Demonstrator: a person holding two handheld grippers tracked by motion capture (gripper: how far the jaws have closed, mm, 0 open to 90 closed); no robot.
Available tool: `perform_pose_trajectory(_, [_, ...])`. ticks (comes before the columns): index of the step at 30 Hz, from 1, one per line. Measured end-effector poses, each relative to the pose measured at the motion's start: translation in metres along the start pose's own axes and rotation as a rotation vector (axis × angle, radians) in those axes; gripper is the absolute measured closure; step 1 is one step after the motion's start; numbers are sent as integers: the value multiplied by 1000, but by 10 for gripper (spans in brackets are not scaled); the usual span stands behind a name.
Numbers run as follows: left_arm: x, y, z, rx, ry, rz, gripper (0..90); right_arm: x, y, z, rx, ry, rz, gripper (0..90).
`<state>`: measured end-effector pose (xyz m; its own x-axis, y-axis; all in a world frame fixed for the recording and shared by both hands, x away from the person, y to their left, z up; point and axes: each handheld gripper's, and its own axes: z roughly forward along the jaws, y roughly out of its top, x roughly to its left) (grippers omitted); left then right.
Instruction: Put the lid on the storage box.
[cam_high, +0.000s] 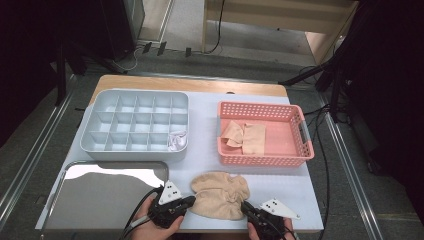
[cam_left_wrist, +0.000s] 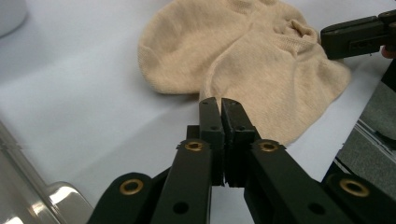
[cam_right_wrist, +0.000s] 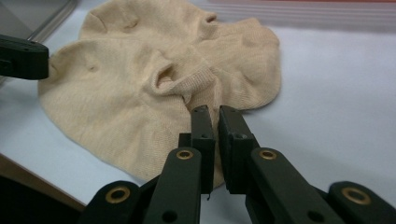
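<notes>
The left gripper (cam_high: 189, 202) has its jaws closed together at the left edge of the beige socks (cam_high: 220, 195), pinching nothing visible. The right gripper (cam_high: 246, 206) has its jaws nearly closed at the socks' right edge; I cannot tell whether they nip fabric. The 2 socks lie at the tabletop's (cam_high: 202, 125) near edge, between a steel tray (cam_high: 105, 192) and the front-right corner.

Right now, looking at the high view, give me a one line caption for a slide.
Two hand-held grippers, left gripper and right gripper, pinch opposite edges of beige socks below a pink basket.
</notes>
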<state>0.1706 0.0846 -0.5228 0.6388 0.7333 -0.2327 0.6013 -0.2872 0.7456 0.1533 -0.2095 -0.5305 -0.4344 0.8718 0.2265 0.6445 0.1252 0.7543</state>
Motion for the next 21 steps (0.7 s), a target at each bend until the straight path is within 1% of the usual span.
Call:
perform_pose_trajectory(2, [1, 0, -1, -1, -9, 4, 900, 0, 0, -1, -9, 13, -11, 856])
perform_pose_trajectory(3, [1, 0, -1, -3, -11, 4, 900, 0, 0, -2, -6, 9, -2, 857])
perform_pose_trajectory(8, [7, 0, -5, -17, -18, -18, 900, -3, 2, -6, -38, 18, 11, 858])
perform_pose_trajectory(9, [8, 0, -6, -16, -16, -20, 900, -3, 2, -7, -37, 14, 18, 858])
perform_pose_trajectory(12, [11, 0, -7, -19, -17, -22, 900, -4, 3, -9, -56, 22, 17, 859])
perform_pose_trajectory(14, [11, 0, -7, -24, -20, -30, 900, -4, 3, -11, -60, 24, 25, 859])
perform_pose_trajectory(15, [11, 0, -7, -26, -31, -37, 900, -4, 3, -11, -60, 24, 24, 859])
perform_pose_trajectory(18, [11, -1, -8, -33, -31, -40, 900, -4, 2, -11, -57, 20, 18, 859])
perform_pose_trajectory(21, [11, -1, -6, -28, -25, -44, 900, -4, 2, -11, -63, 23, 21, 859])
